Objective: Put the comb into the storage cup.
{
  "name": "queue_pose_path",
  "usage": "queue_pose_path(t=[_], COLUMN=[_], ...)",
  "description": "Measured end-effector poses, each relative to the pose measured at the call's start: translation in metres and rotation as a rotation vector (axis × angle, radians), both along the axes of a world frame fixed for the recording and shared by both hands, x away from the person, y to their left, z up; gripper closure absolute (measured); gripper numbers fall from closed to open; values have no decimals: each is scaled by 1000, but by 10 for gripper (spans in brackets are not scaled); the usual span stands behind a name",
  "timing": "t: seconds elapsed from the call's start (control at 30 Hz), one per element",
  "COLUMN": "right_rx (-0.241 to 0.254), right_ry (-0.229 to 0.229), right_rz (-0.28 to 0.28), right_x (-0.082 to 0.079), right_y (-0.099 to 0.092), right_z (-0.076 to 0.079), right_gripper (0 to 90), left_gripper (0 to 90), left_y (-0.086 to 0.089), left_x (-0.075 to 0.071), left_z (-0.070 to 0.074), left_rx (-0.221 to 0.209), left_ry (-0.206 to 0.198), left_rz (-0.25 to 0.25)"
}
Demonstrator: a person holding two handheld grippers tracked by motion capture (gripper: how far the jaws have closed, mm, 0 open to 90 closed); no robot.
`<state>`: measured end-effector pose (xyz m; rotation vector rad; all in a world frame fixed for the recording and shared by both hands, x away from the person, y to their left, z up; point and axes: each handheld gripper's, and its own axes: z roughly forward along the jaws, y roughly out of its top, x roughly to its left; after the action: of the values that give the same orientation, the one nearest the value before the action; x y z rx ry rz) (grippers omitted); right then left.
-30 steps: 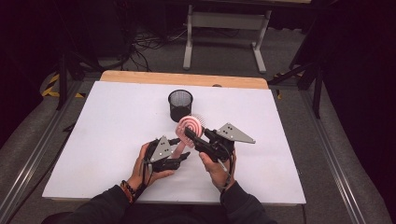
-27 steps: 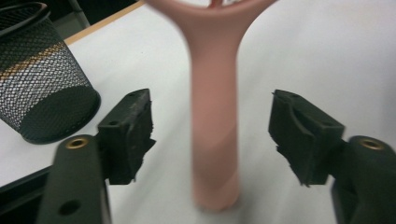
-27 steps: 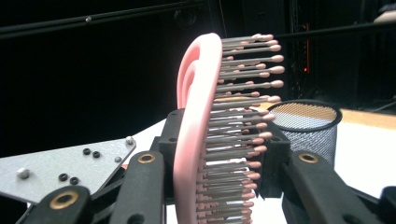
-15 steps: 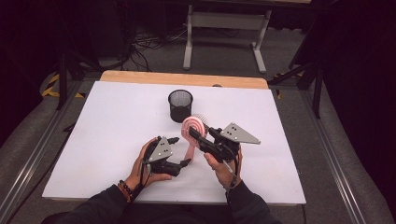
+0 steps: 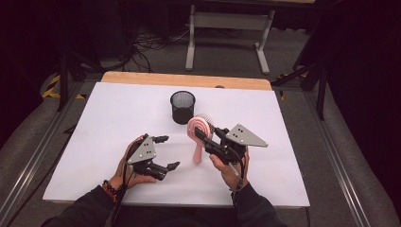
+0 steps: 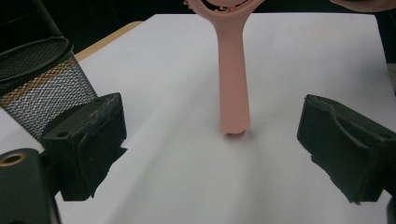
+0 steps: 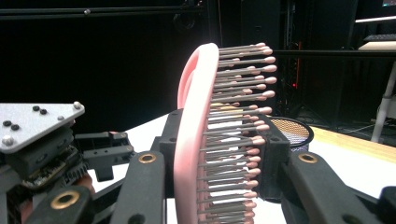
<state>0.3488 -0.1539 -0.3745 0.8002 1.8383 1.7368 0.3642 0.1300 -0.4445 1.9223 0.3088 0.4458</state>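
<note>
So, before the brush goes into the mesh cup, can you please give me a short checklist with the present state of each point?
1. Right gripper holds the pink hairbrush by its head, fingers pressed on both sides: ok.
2. Left gripper has let go: ok; its fingers have just been opening, and the handle stands beyond them, apart from both.
3. Brush upright, handle tip down on the white table: ok.
4. Black mesh cup upright, its mouth open: ok.
5. Cup empty inside: cannot tell.
6. Path from brush to cup free of other things: ok.
</note>
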Motion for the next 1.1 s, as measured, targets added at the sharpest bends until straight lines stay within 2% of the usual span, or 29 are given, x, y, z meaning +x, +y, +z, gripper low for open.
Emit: queue_pose_path(t=[0.07,0.23,0.27,0.43,0.53,0.67,0.77,0.83,1.03,1.1], right_rx=[-4,-3,-3,-7,-7,-8,-13,-6,-3,3], right_ry=[-4,-6,-6,-33,-59,-71,-85,-89,-106,-109], right_rz=[-4,-21,-21,-34,-43,-54,-64,-74,-85,-88], right_x=[1,4,4,7,11,18,24,29,40,47], right_y=[-1,-6,-6,-9,-13,-16,-17,-19,-20,-19], right_z=[1,2,2,9,19,28,35,40,51,57], right_gripper=[628,628,628,627,627,627,628,628,627,628], left_gripper=[84,55,54,45,39,37,39,41,37,36], left_y=[3,27,27,53,72,82,94,96,108,112], left_x=[0,1,1,0,-1,-4,-9,-9,-13,-15], left_z=[0,-1,-1,-6,-9,-11,-15,-16,-20,-23], left_rx=[-9,7,7,11,-1,-3,-53,-52,-60,-49], left_ry=[2,-17,-17,-29,-16,-21,-21,-24,0,8], left_rz=[-2,3,3,49,83,97,140,146,168,177])
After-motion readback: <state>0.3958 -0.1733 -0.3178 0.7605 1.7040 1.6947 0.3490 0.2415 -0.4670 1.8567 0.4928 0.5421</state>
